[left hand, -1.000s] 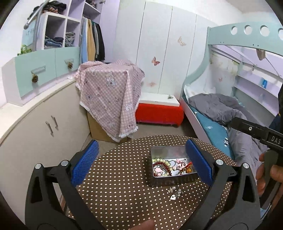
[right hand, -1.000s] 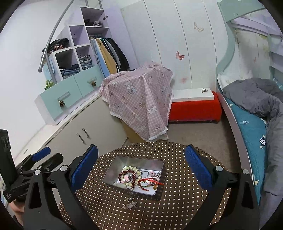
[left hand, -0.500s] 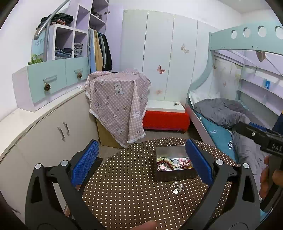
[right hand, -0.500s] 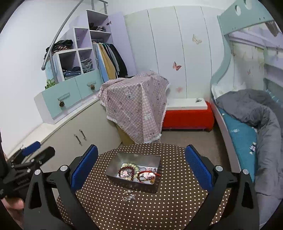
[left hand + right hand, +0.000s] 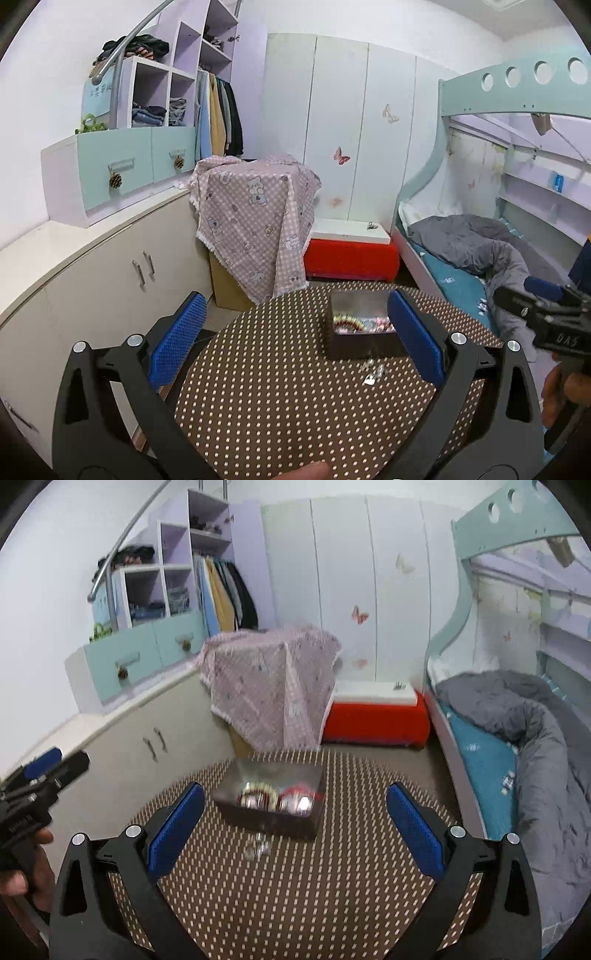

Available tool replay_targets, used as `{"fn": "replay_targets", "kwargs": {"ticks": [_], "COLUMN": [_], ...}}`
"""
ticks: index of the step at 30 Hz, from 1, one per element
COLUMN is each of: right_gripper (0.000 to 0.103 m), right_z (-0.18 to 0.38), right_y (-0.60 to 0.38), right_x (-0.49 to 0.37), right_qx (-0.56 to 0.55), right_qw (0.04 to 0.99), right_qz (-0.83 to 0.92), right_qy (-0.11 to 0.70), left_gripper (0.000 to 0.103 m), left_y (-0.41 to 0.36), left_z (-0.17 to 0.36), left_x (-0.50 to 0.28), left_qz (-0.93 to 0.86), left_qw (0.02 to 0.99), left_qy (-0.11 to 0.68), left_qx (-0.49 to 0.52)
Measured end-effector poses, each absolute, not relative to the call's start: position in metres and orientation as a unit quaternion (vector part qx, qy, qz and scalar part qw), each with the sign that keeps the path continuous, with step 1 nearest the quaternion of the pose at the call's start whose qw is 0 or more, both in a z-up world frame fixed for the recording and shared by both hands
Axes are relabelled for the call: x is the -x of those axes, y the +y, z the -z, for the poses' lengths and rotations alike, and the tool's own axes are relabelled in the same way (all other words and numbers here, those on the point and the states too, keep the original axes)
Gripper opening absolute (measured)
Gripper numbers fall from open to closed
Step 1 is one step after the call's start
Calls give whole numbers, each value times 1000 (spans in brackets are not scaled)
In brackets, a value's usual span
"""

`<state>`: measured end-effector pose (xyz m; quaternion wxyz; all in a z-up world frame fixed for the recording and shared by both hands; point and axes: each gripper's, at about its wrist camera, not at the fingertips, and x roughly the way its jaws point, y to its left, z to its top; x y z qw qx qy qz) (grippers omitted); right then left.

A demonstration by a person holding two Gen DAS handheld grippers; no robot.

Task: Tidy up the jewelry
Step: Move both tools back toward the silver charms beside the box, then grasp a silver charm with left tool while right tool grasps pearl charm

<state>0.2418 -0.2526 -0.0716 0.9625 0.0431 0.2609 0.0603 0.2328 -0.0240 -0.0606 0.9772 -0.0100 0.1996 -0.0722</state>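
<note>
Both claws spread wide, empty, above polka-dot table (image 5: pixel 280 398). Jewelry tin (image 5: pixel 360 334) at 1 o'clock of left claw (image 5: pixel 295 345); loose silver piece (image 5: pixel 372 372) just before it. Right claw (image 5: pixel 295 825): tin at 12.

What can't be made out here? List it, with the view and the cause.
- Jewelry in the tin box: left wrist view, near wall and blue finger pad cover most of it.
- Same tin box: right wrist view, motion blur smears the beads.
- Loose silver piece on the dotted table: too small to identify in either view.
</note>
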Motion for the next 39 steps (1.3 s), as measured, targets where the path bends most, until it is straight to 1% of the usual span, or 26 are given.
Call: {"fn": "replay_targets", "kwargs": {"ticks": [11, 12, 13, 14, 16, 19, 20, 22, 23, 25, 27, 28, 29, 30, 31, 34, 39], "right_gripper": [95, 93, 88, 85, 77, 68, 67, 56, 54, 43, 36, 29, 25, 14, 10, 10, 8], "right_z": [145, 151, 156, 160, 170, 183, 185, 190, 191, 196, 203, 204, 204, 203, 203, 205, 205], "right_y": [-233, -230, -227, -225, -219, -211, -209, -205, -202, -195, -187, -183, -181, -182, -184, -195, -226], "right_x": [-268, -273, -278, -283, -293, -310, -314, -325, -329, -339, -345, -344, -342, -340, -339, -328, -313], "right_qx": [-25, -25, -24, -23, -22, -24, -25, -26, -27, -21, -6, 13, 24, 21, 21, 24, -5], "right_qw": [930, 927, 923, 920, 913, 903, 901, 897, 895, 892, 887, 892, 893, 893, 893, 896, 899], "right_qz": [-77, -79, -82, -85, -90, -92, -94, -97, -98, -102, -103, -99, -99, -103, -104, -101, -90], "right_qy": [359, 367, 375, 382, 397, 418, 423, 431, 434, 441, 451, 442, 438, 438, 438, 431, 428], "left_gripper": [96, 96, 96, 96, 96, 96, 96, 96, 96, 96, 96, 96, 96, 96, 96, 96, 96], "left_y": [-7, -6, -6, -6, -3, -3, -4, -5, -6, -6, -10, -11, -12, -14, -17, -29, -64], "left_z": [111, 115, 118, 120, 123, 129, 130, 134, 136, 139, 142, 144, 144, 145, 147, 152, 169], "left_x": [-231, -232, -233, -234, -236, -240, -241, -242, -243, -246, -247, -250, -253, -254, -256, -266, -292], "left_qz": [53, 53, 53, 52, 52, 53, 52, 53, 52, 51, 52, 53, 55, 56, 58, 71, 105], "left_qw": [965, 963, 962, 961, 961, 959, 958, 957, 957, 955, 953, 953, 952, 952, 951, 948, 934], "left_qy": [258, 264, 267, 270, 273, 279, 281, 285, 287, 292, 298, 299, 300, 301, 303, 310, 339], "left_qx": [4, 5, 5, 3, 0, -1, -2, -4, -4, -5, -5, -7, -9, -11, -13, -22, -43]}}
